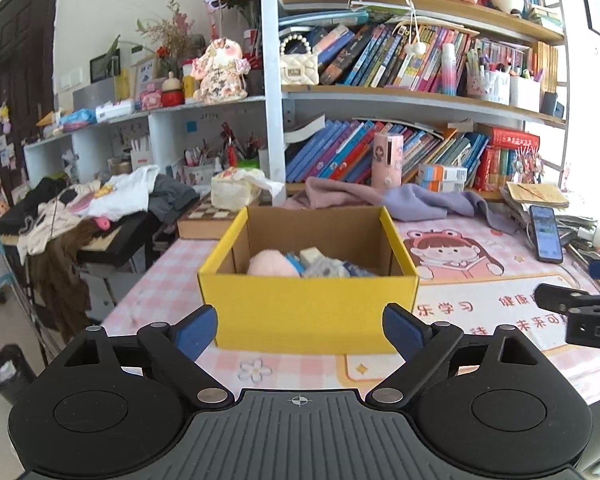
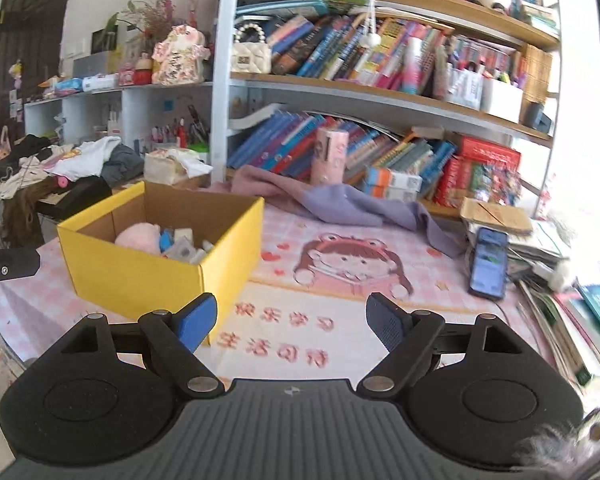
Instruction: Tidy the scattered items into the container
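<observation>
With both jaws spread wide and empty, left gripper facing the yellow cardboard box, right gripper beside it: plush and small items inside; probably finishing, scanning pink desk mat for strays.

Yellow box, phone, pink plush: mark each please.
yellow box [image 1: 308, 312], left wrist view, front wall.
phone [image 2: 489, 264], right wrist view, screen.
pink plush [image 1: 270, 264], left wrist view, its rounded top inside the box.
</observation>
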The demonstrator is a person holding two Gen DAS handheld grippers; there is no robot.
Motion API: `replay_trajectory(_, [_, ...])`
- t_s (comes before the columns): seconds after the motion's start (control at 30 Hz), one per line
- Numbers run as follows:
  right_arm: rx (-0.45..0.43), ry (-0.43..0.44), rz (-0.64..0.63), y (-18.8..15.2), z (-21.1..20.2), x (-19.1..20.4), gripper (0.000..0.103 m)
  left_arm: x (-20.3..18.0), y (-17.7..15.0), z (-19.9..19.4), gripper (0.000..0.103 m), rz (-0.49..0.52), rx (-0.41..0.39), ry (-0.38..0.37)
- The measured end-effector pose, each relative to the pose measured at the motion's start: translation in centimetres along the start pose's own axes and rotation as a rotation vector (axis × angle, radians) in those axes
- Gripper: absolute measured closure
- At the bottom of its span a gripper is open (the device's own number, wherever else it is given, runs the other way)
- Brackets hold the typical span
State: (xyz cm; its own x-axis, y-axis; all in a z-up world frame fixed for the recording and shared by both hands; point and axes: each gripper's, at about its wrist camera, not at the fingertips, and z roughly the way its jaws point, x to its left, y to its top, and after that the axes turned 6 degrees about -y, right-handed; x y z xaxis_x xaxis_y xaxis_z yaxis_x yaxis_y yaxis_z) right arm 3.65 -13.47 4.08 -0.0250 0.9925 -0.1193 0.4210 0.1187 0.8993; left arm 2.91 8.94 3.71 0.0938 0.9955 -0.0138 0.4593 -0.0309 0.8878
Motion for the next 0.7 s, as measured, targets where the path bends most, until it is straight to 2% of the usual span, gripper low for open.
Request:
replay_trajectory(0.17, [0.048,-0.021,-0.009,-2.1,-1.1,-0.2,0.020,-2.7,-1.6,0.2,0.011,0.085,0.017,0.052])
replay_trajectory(0.3, [0.072,-0.011,-0.020,-3.2,-1.9,-0.6,0.020,-3.9,-2.2,0.1,0.011,0.093,0.049,0.007])
replay_trajectory(0.5, [0.108,-0.016,0.050,-4.0,-2.2,-2.3,0.017,-4.4,-2.7,-0.3,0.007,0.091,0.081,-0.003])
replay_trajectory(0.7, [0.132,-0.016,0.065,-4.5,-2.3,-3.3,0.016,-5.4,-3.0,-0.2,0.005,0.097,0.117,-0.019])
